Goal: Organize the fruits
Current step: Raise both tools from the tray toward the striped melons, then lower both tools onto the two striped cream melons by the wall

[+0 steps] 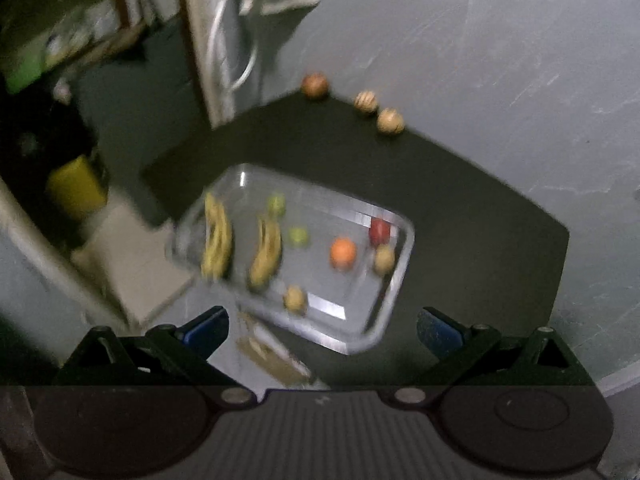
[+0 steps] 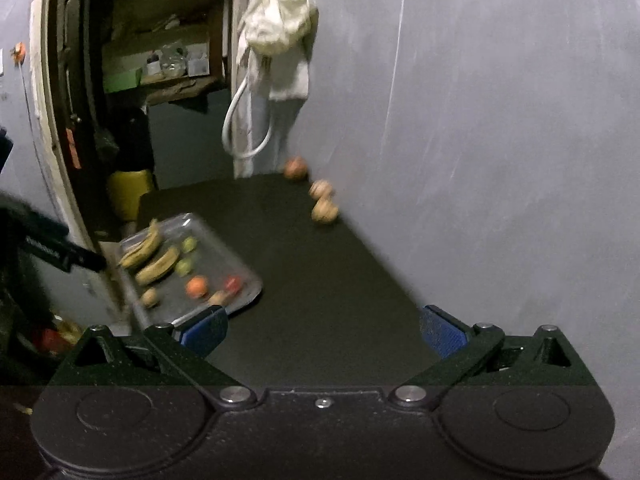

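A metal tray point(image 1: 394, 296) sits on the dark table point(image 1: 460, 216) near its left edge. It holds two bananas point(image 1: 218, 236), two green fruits point(image 1: 298, 236), an orange point(image 1: 343, 253), a red fruit point(image 1: 379, 231) and two tan fruits point(image 1: 295, 299). Three round fruits point(image 1: 366, 101) lie in a row at the table's back by the wall. My left gripper point(image 1: 322, 334) is open and empty, above the tray's near edge. My right gripper point(image 2: 324, 332) is open and empty over the table; the tray point(image 2: 248, 276) lies to its left, and the three fruits point(image 2: 324, 212) lie ahead.
A grey wall point(image 2: 500, 120) runs along the table's right side. A white cable point(image 2: 240, 128) and a cloth bag point(image 2: 280, 24) hang at the back. A yellow container point(image 2: 130, 192) stands on the floor beyond the table's left edge, near a doorway with shelves.
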The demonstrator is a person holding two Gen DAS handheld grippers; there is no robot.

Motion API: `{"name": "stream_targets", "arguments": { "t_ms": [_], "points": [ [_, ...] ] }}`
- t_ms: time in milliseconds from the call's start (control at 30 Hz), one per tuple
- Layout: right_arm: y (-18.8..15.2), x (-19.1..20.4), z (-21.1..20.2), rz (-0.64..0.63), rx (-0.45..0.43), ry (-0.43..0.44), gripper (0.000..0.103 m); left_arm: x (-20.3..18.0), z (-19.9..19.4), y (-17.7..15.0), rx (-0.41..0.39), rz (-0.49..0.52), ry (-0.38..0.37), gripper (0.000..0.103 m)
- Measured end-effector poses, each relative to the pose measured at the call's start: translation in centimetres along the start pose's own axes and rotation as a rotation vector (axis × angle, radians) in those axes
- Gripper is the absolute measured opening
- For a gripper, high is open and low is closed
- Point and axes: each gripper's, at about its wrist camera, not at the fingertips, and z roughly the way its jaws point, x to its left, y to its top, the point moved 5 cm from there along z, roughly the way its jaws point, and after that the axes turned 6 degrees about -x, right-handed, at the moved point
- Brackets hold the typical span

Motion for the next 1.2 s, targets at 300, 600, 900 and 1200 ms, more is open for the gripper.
{"name": "stream_targets", "arguments": {
  "t_ms": [300, 600, 900, 1200],
  "points": [
    [15.0, -1.2, 4.5, 0.03, -0.197, -0.059, 0.102, 1.6, 1.0, 16.3, -0.246, 0.359, -0.048, 0.102],
    [16.1, 2.0, 22.6, 0.233, -0.142, -0.198, 0.102, 5.9, 15.8, 28.1, -0.334, 0.514, -0.236, 0.102],
    [6.9, 6.9, 36.6, -0.047, 0.122, -0.239, 0.102, 5.4, 30.8, 29.3, -0.279, 0.678, -0.396, 0.102],
    [1.5, 6.0, 45.0, 0.072, 0.214, -0.264, 0.097, 1.4, 40.4, 28.1, -0.198, 0.697, -0.574, 0.102]
  ]
}}
